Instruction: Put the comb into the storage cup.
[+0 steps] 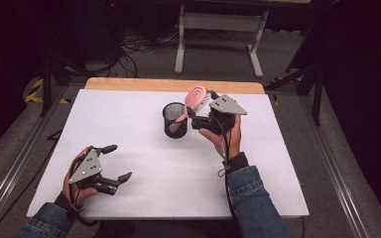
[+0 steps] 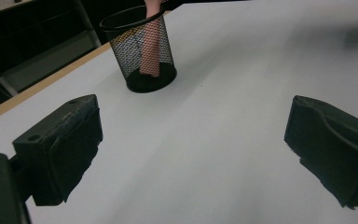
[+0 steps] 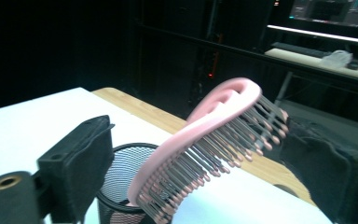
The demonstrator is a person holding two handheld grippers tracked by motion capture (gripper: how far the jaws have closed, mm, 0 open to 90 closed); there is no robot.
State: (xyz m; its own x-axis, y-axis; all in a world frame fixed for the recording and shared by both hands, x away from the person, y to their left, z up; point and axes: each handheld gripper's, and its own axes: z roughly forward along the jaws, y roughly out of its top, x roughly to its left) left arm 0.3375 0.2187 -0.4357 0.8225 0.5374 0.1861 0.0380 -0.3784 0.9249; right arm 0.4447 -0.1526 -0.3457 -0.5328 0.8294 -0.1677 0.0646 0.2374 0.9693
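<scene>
Standing handle-down in the black wire-mesh cylindrical cup (image 1: 174, 120), the pink plastic hairbrush with grey pink-tipped bristles (image 1: 194, 99) leans out over the cup's rim toward the right gripper (image 1: 202, 110). In the right gripper view the brush head (image 3: 205, 149) lies between the two black jaws, which stand wide apart; the bristle tips come close to the right-hand jaw, but whether they touch it I cannot tell, and the other jaw is clear of the brush. The cup sits near the far middle of the white table top (image 1: 149, 178), whose far edge shows a strip of pale wood (image 1: 173, 85). Beyond it the room is dark, with a white-legged table frame (image 1: 218, 29) and cables on the grey floor. The left gripper (image 1: 114, 173) is held low near the table's front left corner, jaws spread wide with nothing between them, well apart from the cup (image 2: 142, 51).
</scene>
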